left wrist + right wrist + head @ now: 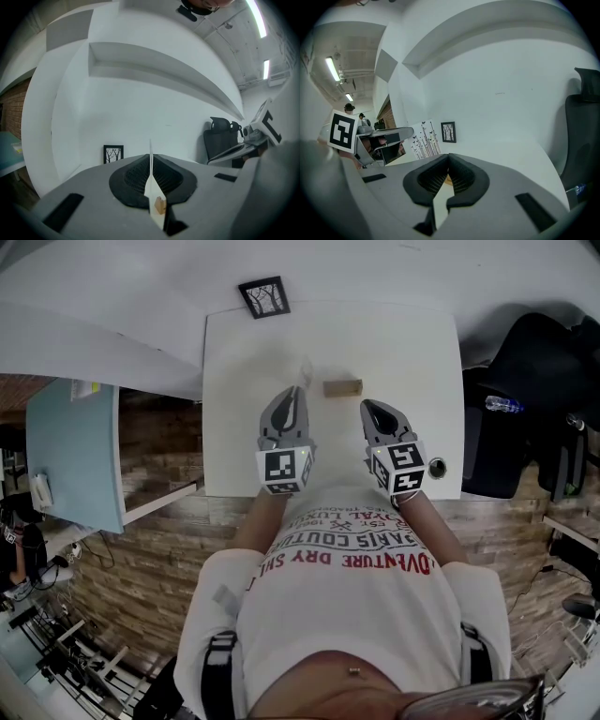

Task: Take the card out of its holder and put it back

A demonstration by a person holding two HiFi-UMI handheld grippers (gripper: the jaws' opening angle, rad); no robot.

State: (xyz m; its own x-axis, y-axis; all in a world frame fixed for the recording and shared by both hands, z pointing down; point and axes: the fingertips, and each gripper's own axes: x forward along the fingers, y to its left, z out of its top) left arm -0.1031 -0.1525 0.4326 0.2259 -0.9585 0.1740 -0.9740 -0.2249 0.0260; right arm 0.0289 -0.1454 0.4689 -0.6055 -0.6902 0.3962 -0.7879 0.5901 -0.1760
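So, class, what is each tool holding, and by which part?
The left tool pinches the card by its near end, the far end sticking out past the tips. The right tool holds nothing.

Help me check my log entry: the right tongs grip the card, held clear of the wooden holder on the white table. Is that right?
No: the left tongs, not the right tongs, grip the card. The left gripper view shows it edge-on between their shut jaws. The rest holds: the card is clear of the wooden holder on the white table.
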